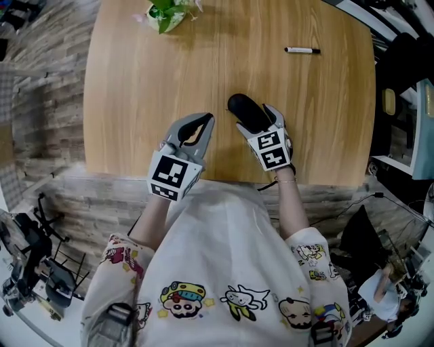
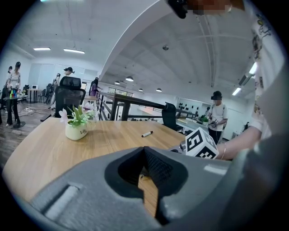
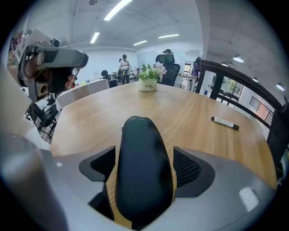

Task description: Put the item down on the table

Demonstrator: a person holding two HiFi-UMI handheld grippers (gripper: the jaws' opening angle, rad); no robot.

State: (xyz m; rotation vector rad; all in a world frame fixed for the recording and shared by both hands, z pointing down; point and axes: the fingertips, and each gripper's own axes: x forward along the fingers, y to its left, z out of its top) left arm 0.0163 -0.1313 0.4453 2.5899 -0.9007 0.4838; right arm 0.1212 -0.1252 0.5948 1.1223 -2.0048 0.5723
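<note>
A black oblong item lies lengthwise between the jaws of my right gripper, over the near middle of the wooden table. In the right gripper view the black item fills the middle of the right gripper. A thin gap shows on each side between it and the ribbed pads, so the jaws stand open around it. It seems to rest on the tabletop. My left gripper sits just to the left with its tips together and nothing in it; the left gripper shows only a slit of wood.
A small white pot with a green plant stands at the table's far edge. A black-and-white marker pen lies at the far right. The table's near edge runs just behind both grippers. Chairs, stands and people are in the room behind.
</note>
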